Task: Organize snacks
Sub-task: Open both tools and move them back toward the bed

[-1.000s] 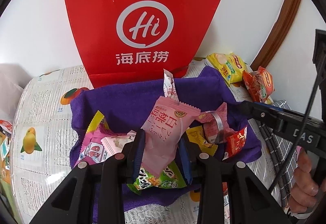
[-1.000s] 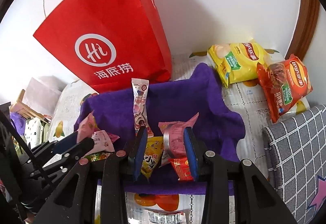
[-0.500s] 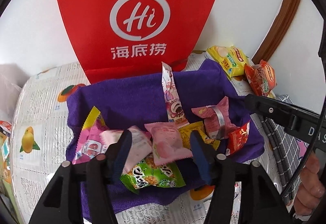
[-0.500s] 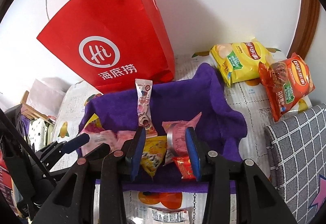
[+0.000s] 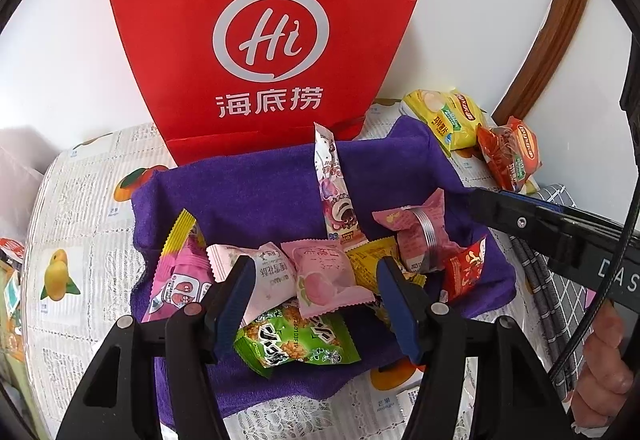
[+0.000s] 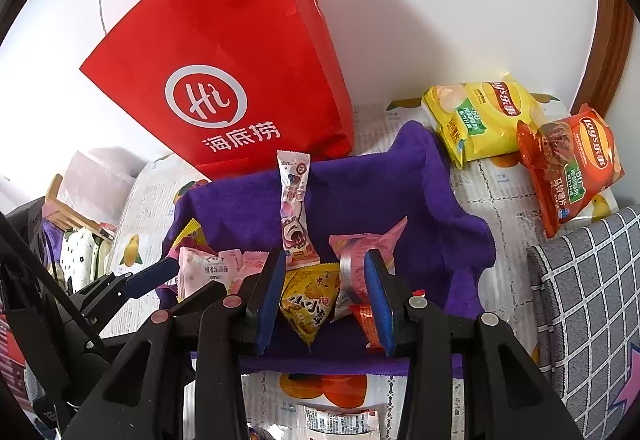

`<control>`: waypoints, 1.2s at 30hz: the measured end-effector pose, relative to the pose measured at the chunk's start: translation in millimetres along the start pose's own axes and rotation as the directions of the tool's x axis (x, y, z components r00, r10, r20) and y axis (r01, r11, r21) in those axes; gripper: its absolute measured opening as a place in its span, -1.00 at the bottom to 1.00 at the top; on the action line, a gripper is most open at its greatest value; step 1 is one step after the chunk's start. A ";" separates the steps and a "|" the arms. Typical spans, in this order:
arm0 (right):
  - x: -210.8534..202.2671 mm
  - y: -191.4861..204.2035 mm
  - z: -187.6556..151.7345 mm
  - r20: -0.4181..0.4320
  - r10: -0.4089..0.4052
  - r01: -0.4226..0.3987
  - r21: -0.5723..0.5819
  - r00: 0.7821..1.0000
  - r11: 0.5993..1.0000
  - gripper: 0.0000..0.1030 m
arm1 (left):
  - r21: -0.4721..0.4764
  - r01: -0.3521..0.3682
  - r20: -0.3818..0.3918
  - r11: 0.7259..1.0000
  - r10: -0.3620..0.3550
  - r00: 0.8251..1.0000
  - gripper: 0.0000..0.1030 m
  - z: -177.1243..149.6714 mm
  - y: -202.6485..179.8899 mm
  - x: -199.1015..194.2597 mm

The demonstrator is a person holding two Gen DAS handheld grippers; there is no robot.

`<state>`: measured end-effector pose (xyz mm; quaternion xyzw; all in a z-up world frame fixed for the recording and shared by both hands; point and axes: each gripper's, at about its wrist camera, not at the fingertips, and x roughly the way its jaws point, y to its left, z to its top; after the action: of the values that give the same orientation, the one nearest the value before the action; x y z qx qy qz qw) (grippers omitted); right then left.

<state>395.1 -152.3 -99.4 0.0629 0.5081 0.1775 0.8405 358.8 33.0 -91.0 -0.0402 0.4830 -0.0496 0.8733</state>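
the red paper bag (image 5: pixel 272 40) stands against the wall at twelve o'clock, and the purple cloth tray (image 5: pixel 248 196) sits just in front of it on the fruit-print table cover (image 5: pixel 76 208). two chip bags, yellow (image 6: pixel 480 120) and orange (image 6: pixel 572 168), lie outside the tray at two o'clock, not yet gathered.

what has changed: a second ago the left gripper (image 5: pixel 316 288) held the pale pink snack packet (image 5: pixel 328 280) upright between its pads. its jaws have just been opening, and now they stand wide with the packet lying flat in the tray on top of the green packet (image 5: pixel 296 340), touching neither pad. so this piece looks delivered, and the left hand is free for the next one.

the right gripper (image 6: pixel 326 288) hangs narrow over the yellow triangular packet (image 6: pixel 308 304) at the tray's six o'clock edge. its right pad sits against a pink packet with a metal ring (image 6: pixel 356 268), but i cannot tell whether it actually pinches anything.
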 end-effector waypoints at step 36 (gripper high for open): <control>-38.3 29.1 -13.5 0.081 0.016 -0.009 -0.087 0.997 0.996 -0.07 | -0.117 0.132 0.125 0.984 -0.117 0.985 0.39 7.7 20.3 -48.4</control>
<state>360.3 -140.2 -65.6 0.0368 0.4648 0.2016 0.8614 340.7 59.4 -48.7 -0.1279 0.4292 -0.0715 0.8912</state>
